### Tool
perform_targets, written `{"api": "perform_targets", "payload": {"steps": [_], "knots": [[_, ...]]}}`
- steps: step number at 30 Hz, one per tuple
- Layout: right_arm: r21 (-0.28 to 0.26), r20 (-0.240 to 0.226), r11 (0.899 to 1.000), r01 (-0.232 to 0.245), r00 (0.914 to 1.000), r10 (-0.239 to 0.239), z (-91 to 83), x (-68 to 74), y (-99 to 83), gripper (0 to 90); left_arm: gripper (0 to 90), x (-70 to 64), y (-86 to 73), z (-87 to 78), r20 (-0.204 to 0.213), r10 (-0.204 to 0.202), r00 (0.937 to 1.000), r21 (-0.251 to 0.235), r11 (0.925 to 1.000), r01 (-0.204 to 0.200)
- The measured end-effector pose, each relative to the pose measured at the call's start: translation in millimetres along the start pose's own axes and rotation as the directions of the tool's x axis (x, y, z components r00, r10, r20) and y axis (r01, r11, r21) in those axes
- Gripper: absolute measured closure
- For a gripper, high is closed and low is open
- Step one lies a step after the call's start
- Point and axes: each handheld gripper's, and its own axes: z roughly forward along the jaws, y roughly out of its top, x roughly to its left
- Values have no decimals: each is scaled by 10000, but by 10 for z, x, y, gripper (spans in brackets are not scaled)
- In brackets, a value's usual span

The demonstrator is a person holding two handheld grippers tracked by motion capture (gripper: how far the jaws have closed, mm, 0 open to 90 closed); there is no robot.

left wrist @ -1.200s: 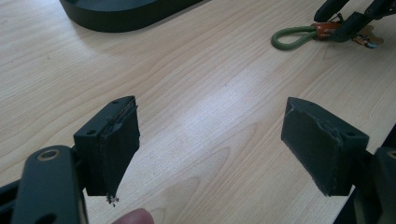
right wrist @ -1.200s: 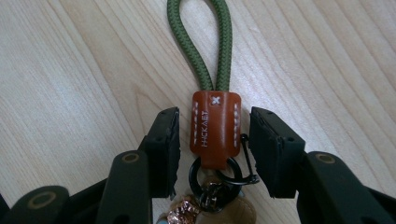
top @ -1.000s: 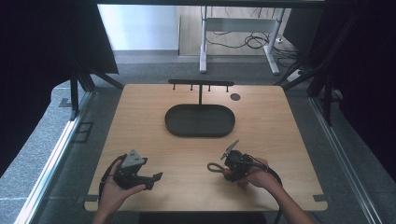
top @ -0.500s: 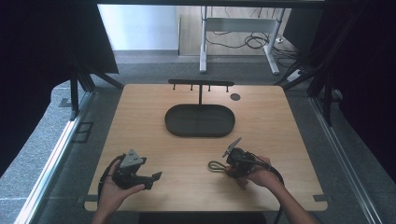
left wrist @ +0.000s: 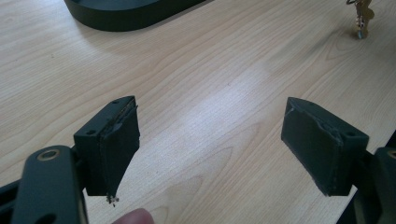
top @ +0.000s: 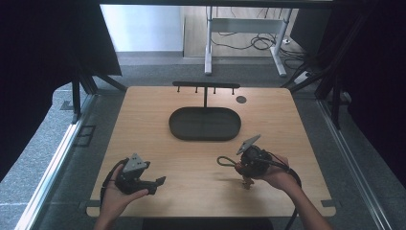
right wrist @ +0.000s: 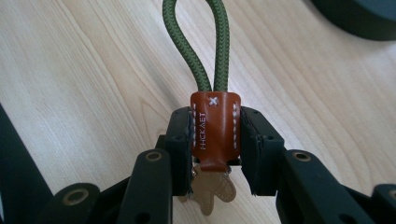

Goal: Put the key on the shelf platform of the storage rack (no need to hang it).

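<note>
1. The tabletop (top: pixel 143 120) carries a dark oval tray (top: pixel 205 123) with a hook rack (top: pixel 206 86) behind it, the likely goal for hanging.
2. The right gripper (right wrist: pixel 215 144) is clamped on the brown leather tab (right wrist: pixel 215 133) of a keychain, lifted just above the near right of the tabletop; carry it level.
3. The left gripper (left wrist: pixel 212 149) is wide open and empty, near left.
4. Keep the green cord loop (right wrist: pixel 196 42) forward to catch a hook; the keys (left wrist: pixel 360 16) dangle below.
</note>
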Motion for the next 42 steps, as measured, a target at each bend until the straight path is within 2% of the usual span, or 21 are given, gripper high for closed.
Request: {"api": "perform_targets", "payload": {"steps": [17, 28, 42], "knots": [[99, 247, 9999, 104, 9996, -107, -142, -35, 133, 670, 197, 6, -2, 1, 25, -1, 10000, 10, 10000, 1], [-129, 445, 9999, 13, 9990, -7, -290, -128, 249, 670, 197, 5, 1, 5, 33, 37, 10000, 41, 10000, -37], [-303, 524, 9995, -1, 9986, 17, -370, -203, 357, 670, 197, 2, -3, 19, 50, -13, 10000, 33, 10000, 13]]}}
